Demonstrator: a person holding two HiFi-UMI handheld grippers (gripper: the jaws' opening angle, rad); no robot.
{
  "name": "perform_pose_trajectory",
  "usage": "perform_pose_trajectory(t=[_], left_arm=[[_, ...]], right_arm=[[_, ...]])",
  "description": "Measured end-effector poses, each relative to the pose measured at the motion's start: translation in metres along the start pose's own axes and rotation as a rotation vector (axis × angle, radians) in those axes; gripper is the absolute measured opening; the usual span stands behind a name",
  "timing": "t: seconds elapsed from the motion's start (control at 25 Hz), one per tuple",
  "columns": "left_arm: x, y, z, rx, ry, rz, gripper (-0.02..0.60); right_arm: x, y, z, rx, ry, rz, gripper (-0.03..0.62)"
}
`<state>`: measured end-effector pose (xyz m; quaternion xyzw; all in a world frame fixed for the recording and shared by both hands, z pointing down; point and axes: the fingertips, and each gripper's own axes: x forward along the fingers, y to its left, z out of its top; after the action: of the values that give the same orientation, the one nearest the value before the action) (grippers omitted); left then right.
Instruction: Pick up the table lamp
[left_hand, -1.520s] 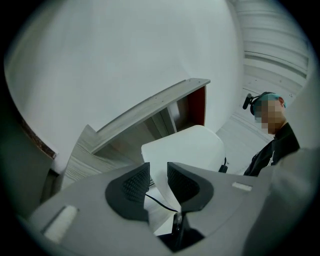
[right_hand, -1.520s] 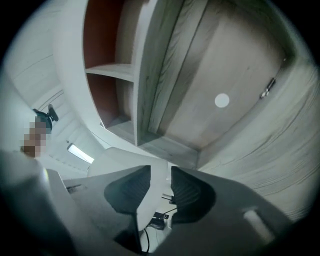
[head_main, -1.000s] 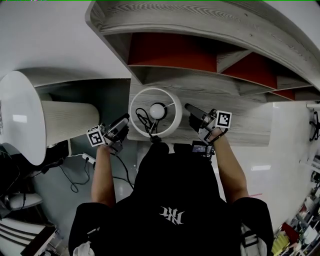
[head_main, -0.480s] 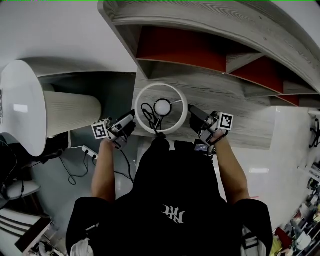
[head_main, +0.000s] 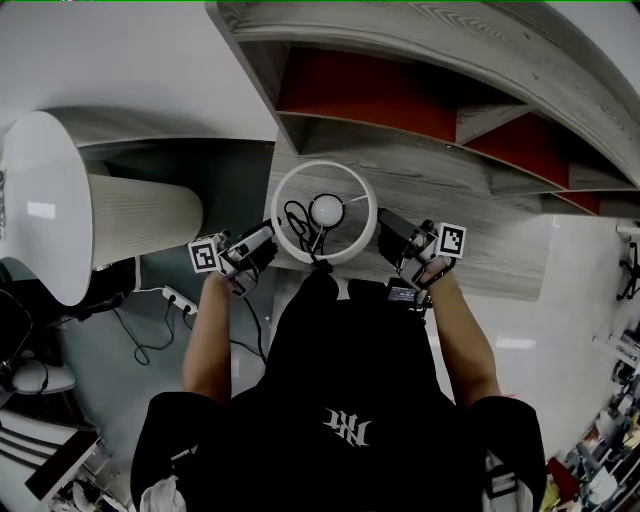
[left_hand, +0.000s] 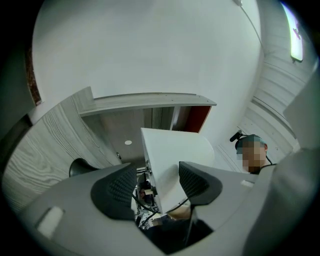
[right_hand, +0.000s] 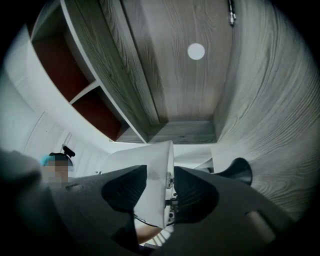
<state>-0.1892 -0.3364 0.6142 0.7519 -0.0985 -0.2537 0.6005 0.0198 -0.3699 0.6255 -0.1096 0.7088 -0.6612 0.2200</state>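
The table lamp (head_main: 326, 211) stands upright on the wood-grain table (head_main: 470, 225), under the shelves (head_main: 400, 100). Its white shade's wall lies between the jaws of the left tool (head_main: 266, 240) and the right tool (head_main: 386, 220). Both tools have just been opening, and their pads are off the shade. The forearms (head_main: 205, 340) reach forward, holding the tools near level.
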Motion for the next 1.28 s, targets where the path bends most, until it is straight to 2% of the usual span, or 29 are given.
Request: perform_pose_trajectory(t=[0.52, 1.28], left_arm=[[0.003, -0.01, 0.002, -0.005, -0.02, -0.04, 0.183], [0.011, -0.02, -0.003, -0.005, 0.025, -0.035, 0.192]], right_arm=[[0.004, 0.007, 0.002, -0.013, 0.001, 0.033, 0.158], [-0.002, 0.015, -0.001, -0.019, 0.015, 0.029, 0.155]])
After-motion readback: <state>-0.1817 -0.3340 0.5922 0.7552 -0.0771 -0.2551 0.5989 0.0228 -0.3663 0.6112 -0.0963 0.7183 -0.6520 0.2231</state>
